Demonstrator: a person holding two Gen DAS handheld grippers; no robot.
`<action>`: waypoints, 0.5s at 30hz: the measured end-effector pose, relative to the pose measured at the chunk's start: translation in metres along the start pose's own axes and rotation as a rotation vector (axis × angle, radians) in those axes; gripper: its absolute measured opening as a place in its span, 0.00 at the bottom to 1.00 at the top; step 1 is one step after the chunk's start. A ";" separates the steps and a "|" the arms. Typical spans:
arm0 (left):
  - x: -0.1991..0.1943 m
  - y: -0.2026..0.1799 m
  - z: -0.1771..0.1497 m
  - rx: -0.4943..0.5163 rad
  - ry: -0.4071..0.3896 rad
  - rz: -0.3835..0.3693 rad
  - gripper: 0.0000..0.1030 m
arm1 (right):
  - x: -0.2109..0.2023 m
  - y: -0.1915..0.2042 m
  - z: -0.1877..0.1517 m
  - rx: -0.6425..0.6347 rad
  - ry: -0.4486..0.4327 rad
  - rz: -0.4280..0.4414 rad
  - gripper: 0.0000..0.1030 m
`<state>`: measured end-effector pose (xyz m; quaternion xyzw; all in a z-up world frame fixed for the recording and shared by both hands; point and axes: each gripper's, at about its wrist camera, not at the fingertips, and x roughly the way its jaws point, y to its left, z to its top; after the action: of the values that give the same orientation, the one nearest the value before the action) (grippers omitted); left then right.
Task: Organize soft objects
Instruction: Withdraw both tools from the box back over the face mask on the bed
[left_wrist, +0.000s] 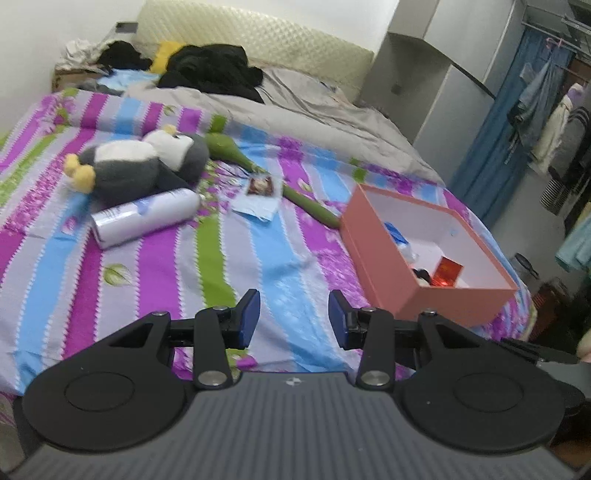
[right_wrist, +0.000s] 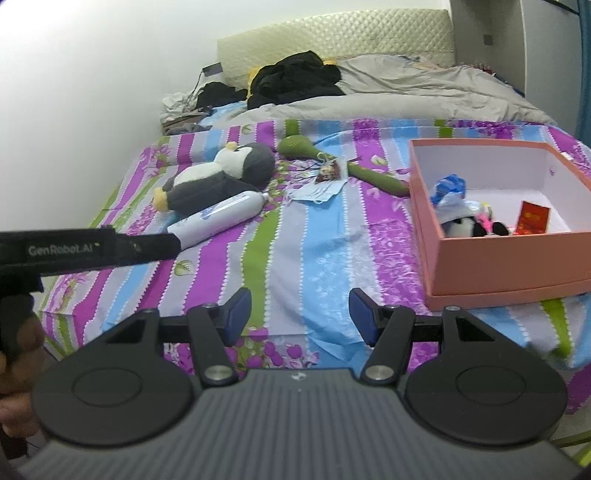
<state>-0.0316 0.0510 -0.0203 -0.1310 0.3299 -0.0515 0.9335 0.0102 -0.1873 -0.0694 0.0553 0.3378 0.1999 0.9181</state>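
A grey and white plush penguin (left_wrist: 144, 162) (right_wrist: 218, 175) lies on the striped bedsheet. A white tube-shaped pack (left_wrist: 144, 218) (right_wrist: 218, 219) lies against it. A long green plush toy (left_wrist: 258, 170) (right_wrist: 343, 166) lies beyond, beside a blue packet (left_wrist: 258, 206) (right_wrist: 317, 192). A pink open box (left_wrist: 406, 280) (right_wrist: 509, 258) on the right holds a small panda plush (right_wrist: 465, 227), a blue bag (right_wrist: 448, 188) and a red packet (right_wrist: 533, 218). My left gripper (left_wrist: 293, 319) is open and empty above the sheet. My right gripper (right_wrist: 299, 315) is open and empty, left of the box.
Grey duvet (left_wrist: 314, 107) and black clothes (left_wrist: 214, 70) (right_wrist: 295, 77) lie near the cream headboard (left_wrist: 258, 40). A wardrobe and hanging clothes (left_wrist: 554, 110) stand right of the bed. The left gripper's strap (right_wrist: 85, 247) crosses the right wrist view.
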 end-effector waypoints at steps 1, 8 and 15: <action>0.002 0.004 0.000 -0.003 -0.006 0.009 0.45 | 0.004 0.001 0.000 -0.002 0.006 0.002 0.59; 0.037 0.033 0.006 -0.055 0.004 0.018 0.45 | 0.034 -0.002 0.010 0.005 0.030 -0.010 0.59; 0.096 0.048 0.016 -0.080 0.017 0.010 0.45 | 0.081 -0.015 0.036 -0.001 0.027 -0.020 0.59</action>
<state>0.0536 0.0829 -0.0795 -0.1662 0.3402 -0.0345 0.9249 0.0945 -0.1669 -0.0943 0.0485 0.3508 0.1915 0.9154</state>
